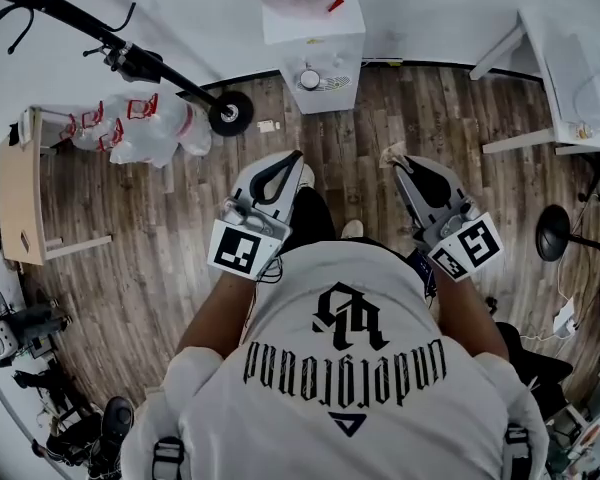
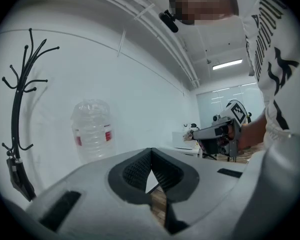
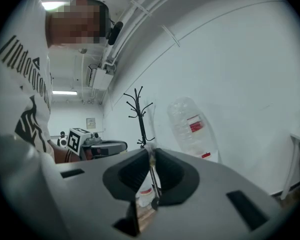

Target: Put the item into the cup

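My right gripper (image 1: 397,160) is shut on a small pale, crumpled item (image 1: 391,154); in the right gripper view the item (image 3: 150,156) shows as a thin strip pinched between the black pads. My left gripper (image 1: 297,156) is shut with nothing in it, its pads meeting at the tip (image 2: 151,152). Both point level over the wooden floor toward a white water dispenser (image 1: 315,53). On its ledge sits a small round thing that may be the cup (image 1: 310,79). In the left gripper view the right gripper (image 2: 199,132) shows at the right.
A large clear water bottle (image 2: 92,129) tops the dispenser. A black coat rack (image 3: 140,114) stands by the white wall. A scooter (image 1: 140,63), white plastic bags (image 1: 130,128) and a wooden table (image 1: 20,198) are at the left, and a white table (image 1: 570,68) at the right.
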A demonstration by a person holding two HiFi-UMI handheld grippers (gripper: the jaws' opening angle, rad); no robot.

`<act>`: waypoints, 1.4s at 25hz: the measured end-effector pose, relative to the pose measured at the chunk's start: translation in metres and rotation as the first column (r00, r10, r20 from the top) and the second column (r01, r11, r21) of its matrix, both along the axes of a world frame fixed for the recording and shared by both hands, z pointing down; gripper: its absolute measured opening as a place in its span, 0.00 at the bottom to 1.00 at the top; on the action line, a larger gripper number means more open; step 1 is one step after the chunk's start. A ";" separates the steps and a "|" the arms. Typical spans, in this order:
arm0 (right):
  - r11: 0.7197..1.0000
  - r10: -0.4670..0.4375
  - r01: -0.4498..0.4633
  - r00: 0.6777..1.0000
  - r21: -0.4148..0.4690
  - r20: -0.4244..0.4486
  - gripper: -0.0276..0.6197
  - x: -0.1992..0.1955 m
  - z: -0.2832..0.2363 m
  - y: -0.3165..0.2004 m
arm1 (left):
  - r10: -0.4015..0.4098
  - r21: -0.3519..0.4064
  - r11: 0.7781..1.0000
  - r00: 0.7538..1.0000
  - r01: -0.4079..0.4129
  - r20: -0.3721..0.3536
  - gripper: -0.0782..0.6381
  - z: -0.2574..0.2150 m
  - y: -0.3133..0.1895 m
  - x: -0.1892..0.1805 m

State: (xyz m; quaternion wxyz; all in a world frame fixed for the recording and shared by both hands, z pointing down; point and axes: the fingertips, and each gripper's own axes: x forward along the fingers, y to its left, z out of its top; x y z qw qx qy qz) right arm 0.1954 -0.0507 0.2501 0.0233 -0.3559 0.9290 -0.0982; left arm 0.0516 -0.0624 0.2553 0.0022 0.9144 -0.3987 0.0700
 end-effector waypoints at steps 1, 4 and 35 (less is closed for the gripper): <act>1.000 -0.001 0.001 1.000 -0.004 -0.002 0.11 -0.005 0.004 -0.009 | 0.001 -0.002 1.000 1.000 -0.001 0.001 0.12 0.003 -0.009 -0.003; 1.000 -0.003 0.003 1.000 -0.018 -0.015 0.11 -0.020 0.016 -0.035 | 0.000 -0.013 1.000 1.000 0.000 0.003 0.12 0.012 -0.037 -0.015; 0.947 -0.027 -0.068 0.957 -0.313 -0.289 0.11 -0.152 0.385 -0.307 | 0.021 -0.251 0.968 0.998 -0.004 0.065 0.12 0.321 -0.280 -0.108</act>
